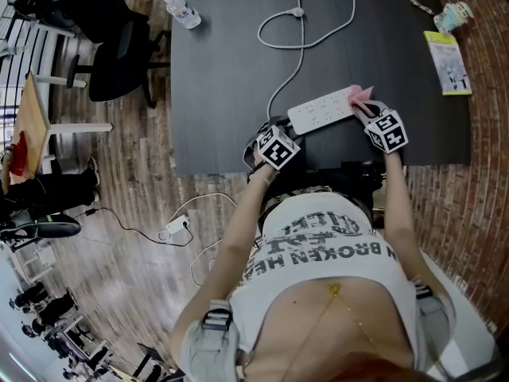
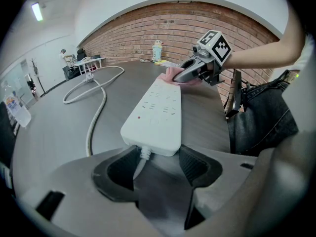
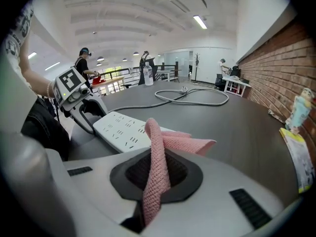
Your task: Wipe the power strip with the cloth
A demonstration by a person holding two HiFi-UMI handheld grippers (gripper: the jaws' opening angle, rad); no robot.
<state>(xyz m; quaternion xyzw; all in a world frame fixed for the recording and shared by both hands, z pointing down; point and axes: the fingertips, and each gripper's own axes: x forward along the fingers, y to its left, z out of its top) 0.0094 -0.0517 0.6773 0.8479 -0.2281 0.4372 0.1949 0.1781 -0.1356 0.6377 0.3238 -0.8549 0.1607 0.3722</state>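
Head view: dark table, brick wall; left gripper clamps power strip, right gripper pinches cloth.

brick wall, wood floor, dark table, blk office chair

The power strip is smooth white plastic with a soft sheen, and its cord looks smooth and rubbery. The pink cloth is a coarse waffle knit. The table top is dark, matt and faintly grained. The left gripper and right gripper have matt grey plastic bodies; the left's black pads look ribbed. At eleven o'clock on the table lies a clear plastic bottle, and at two o'clock a glossy yellow booklet. The floor is wood plank, the wall rough brick.
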